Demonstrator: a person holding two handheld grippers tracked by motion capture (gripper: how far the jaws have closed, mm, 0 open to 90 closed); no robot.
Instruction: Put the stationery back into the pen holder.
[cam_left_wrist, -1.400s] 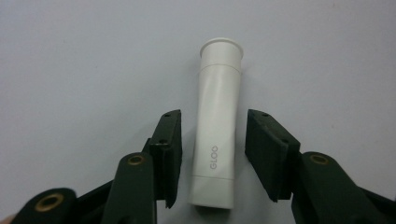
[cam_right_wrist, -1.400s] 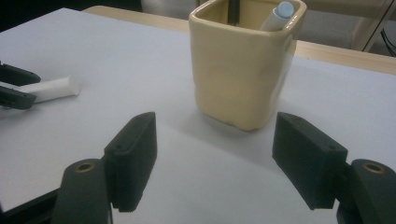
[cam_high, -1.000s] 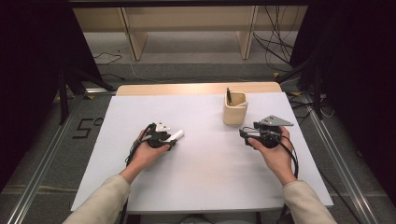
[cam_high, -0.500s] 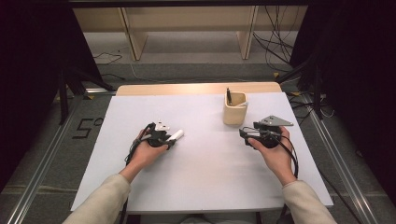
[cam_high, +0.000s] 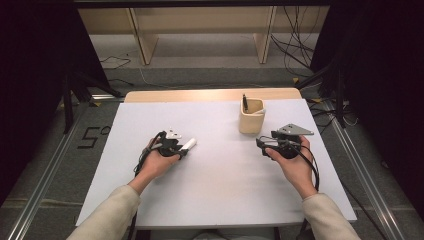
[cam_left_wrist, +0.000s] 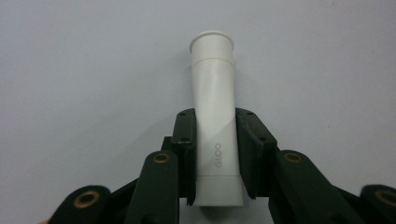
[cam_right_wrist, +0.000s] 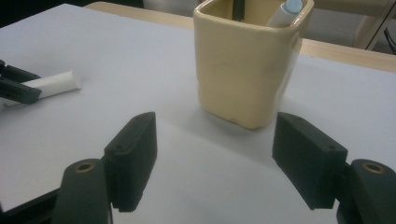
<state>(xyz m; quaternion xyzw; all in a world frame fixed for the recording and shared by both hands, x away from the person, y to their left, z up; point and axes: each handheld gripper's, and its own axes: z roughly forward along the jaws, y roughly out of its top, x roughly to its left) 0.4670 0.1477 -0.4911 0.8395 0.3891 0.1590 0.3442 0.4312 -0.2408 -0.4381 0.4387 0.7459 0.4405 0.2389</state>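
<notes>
A white glue tube (cam_left_wrist: 215, 93) marked GLOO lies flat on the white table (cam_high: 215, 200), left of centre, its cap end pointing away from my left gripper (cam_left_wrist: 215, 154). The left jaws have just been closing with the tube between them, and both pads now press on its lower body. From above, the left gripper (cam_high: 181, 150) rests low on the table with the tube (cam_high: 189, 144) sticking out toward the right. My right gripper (cam_right_wrist: 215, 154) stands open with nothing between its pads, and it faces a cream ceramic cup (cam_right_wrist: 243, 70). The right gripper (cam_high: 261, 142) sits just in front of the cup (cam_high: 251, 116).
The cup holds a dark pen (cam_high: 245, 102) and a white marker (cam_right_wrist: 286, 11). A wooden strip (cam_high: 210, 95) runs along the table's far edge. Beyond it are a shelf's legs and cables on the floor. Metal rails flank both sides of the table.
</notes>
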